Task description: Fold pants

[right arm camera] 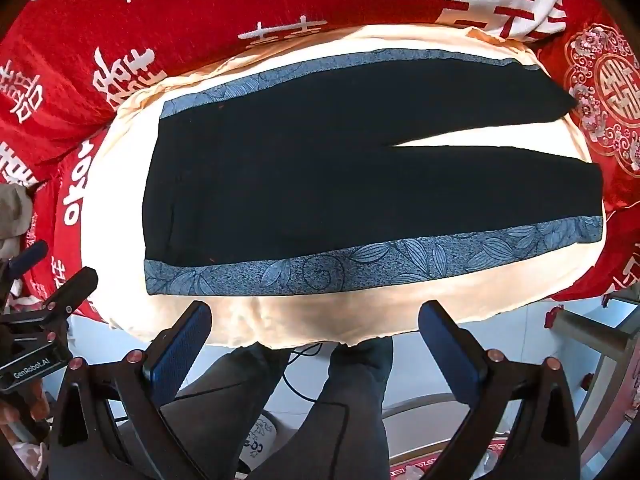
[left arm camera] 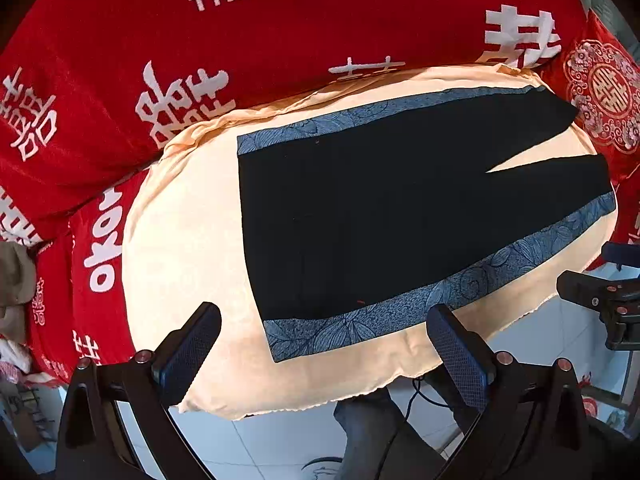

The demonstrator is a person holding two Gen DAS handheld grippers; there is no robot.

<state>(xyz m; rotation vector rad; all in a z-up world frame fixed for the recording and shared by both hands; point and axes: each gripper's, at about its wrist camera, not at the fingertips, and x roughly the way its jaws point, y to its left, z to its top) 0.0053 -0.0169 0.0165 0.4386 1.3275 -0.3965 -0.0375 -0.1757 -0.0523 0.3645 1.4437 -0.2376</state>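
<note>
Lying flat: one pair of pants (right arm camera: 320, 168), two spread claws.

The red blanket (left arm camera: 280, 32) reads "THE BIGDAY" in white at the frame's top, among Chinese characters; "GenRobot.AI" marks the left gripper (right arm camera: 34, 370) at lower left; "WEDDING", perhaps, upper right.

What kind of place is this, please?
Probably a bedroom at home: the pants lie flat on a cream cloth over a bed with red wedding bedding, above a white tiled floor.
</note>
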